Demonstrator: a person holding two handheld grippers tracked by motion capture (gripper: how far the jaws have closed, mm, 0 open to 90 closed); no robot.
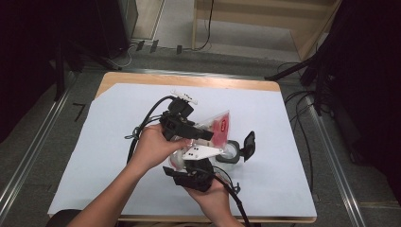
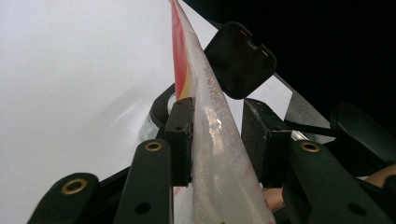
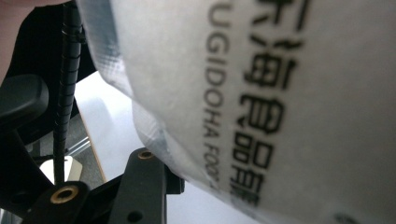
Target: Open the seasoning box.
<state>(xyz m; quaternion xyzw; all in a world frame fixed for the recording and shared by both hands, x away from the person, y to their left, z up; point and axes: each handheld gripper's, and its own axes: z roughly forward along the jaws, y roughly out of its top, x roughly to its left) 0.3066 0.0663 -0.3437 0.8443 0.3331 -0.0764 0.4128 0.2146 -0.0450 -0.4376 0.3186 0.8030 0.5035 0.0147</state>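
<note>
- A wooden worktop covered by a large white paper sheet carries the work; grey floor, metal rails and loose cables surround it.
- A clear round container with a dark rim lies on the sheet just right of the hands, its black hinged lid flipped open beside it. In the left gripper view the black lid rises beyond the pouch, and the container's rim shows behind the left-hand pad.
- A translucent plastic pouch with a red printed label is held above the sheet between the two claws, over and just left of the container.
- The left claw reaches in from the left, the person's left hand wrapped round its body. In its own view the pouch stands edge-on between the pads: it lies against the left-hand pad, while a small gap seems to remain before the other pad. The jaws are partly apart, not plainly clamped.
- The right claw comes from below, gripped by the right hand, its grey three-cornered plate on top. In its own view the white pouch face with black lettering sits very close, hiding the jaw tips; whether it grips I cannot tell.
- Black cables trail from both claws.
</note>
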